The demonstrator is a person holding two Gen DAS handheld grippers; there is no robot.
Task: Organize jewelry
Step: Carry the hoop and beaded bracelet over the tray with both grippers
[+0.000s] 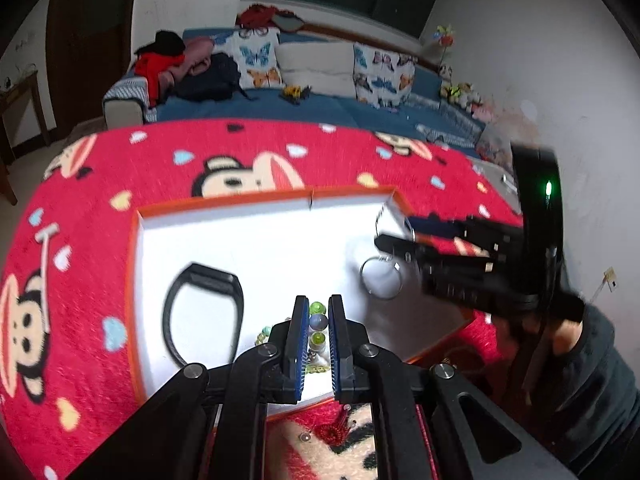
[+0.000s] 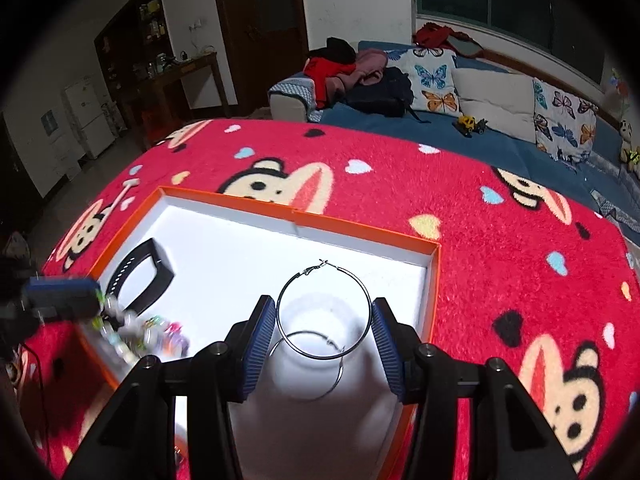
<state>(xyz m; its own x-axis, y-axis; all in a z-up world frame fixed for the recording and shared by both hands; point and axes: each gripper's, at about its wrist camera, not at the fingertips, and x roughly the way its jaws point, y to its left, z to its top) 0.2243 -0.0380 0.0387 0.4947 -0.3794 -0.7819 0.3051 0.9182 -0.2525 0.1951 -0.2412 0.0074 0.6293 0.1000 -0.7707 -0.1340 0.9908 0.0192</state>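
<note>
item: orange-rimmed white box (image 2: 434, 280), set on the red cartoon-monkey blanket (image 2: 500, 240), serving as the jewelry tray.

contents: black band bracelet (image 1: 204, 308) at the box's left side; a string of coloured glass beads (image 1: 319, 322) at the near edge; two thin metal hoop earrings, one lying on the box floor (image 2: 308, 366), one raised above it (image 2: 323, 314).

your left gripper (image 1: 319, 320): jaws drawn close on the beads, which sit between the blue pads and look clamped.

your right gripper (image 2: 323, 320): jaws spread, the raised hoop spanning the gap; whether both pads touch it, you cannot tell from here.

step in hand, by judgement: both pieces are being placed in the box. next move calls for parting the left jaws to drop the beads clear of the bracelet, and easing the hoop down beside its pair.

writing, brands: none legible.
</note>
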